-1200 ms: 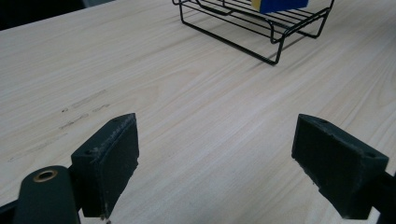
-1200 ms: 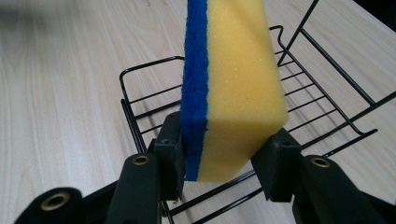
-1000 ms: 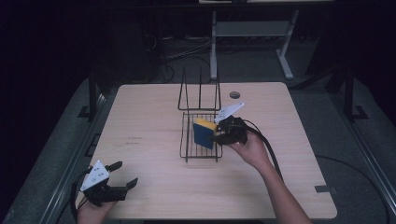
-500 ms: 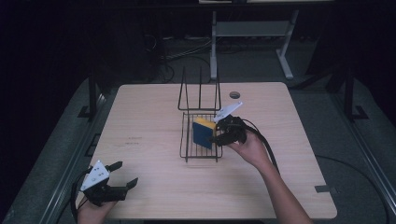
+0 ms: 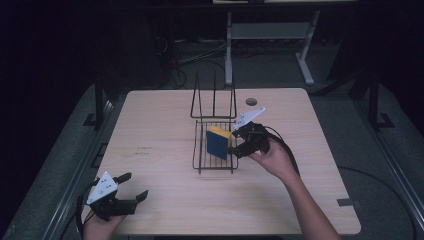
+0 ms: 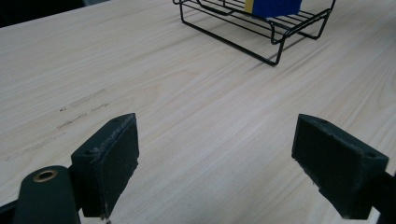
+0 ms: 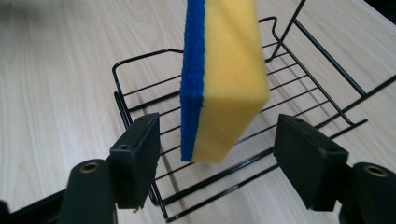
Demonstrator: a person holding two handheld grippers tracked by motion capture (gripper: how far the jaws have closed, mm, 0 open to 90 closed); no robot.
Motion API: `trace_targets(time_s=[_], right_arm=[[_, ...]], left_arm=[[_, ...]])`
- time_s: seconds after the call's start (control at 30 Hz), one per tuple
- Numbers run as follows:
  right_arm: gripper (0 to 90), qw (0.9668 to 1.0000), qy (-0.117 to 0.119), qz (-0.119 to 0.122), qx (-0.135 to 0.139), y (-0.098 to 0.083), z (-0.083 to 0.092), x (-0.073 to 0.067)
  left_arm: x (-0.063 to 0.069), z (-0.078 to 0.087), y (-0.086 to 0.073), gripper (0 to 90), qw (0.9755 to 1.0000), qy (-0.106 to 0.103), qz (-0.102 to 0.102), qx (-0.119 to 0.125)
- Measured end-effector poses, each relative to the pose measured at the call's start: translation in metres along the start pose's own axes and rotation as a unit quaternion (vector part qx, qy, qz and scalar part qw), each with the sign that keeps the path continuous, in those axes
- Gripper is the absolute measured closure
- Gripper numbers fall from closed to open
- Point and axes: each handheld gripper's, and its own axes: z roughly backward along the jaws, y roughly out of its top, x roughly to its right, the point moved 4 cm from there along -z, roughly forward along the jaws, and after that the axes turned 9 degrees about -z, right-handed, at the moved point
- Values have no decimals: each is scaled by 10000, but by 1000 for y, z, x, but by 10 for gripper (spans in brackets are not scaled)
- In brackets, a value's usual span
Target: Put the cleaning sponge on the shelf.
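High view
- Sponge place: the sponge (image 5: 218, 142) stands on edge in the wire rack (image 5: 214, 165), in the middle of the bench (image 5: 150, 125).
- Sponge direction: the blue face looks to the near left, the yellow foam is at the far side; the long axis seems to go up and down, a little tilted.
- Nearer hand: the right tool (image 5: 235, 143) is just beside the sponge, at its right; the left tool (image 5: 134, 187) is well apart, at the near left corner of the bench.

Left tool view
- Left tool state: the jaws are spread wide over bare wood, with nothing between them.
- Rack direction: the rack (image 6: 261, 28) lies far and to the right of this tool.

Right tool view
- Right tool state: the right tool (image 7: 215, 156) is released; its jaws stand apart, one at each side of the sponge (image 7: 224, 74), with a gap at both sides.
- Key relation: the lower corner of the sponge hangs just beyond the jaws, between their lines, over the rack (image 7: 243, 140). I cannot tell if it rests on the wires.
- Judgement: to grasp it, this tool probably must go a little forward and then close.
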Motion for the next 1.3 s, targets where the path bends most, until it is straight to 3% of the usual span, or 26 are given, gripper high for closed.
trace_targets(time_s=[1.3], right_arm=[[215,9990,-192,-358,-180,-35,26,20]], left_arm=[[-5,-8,0,143,10000,-55,30,-74]])
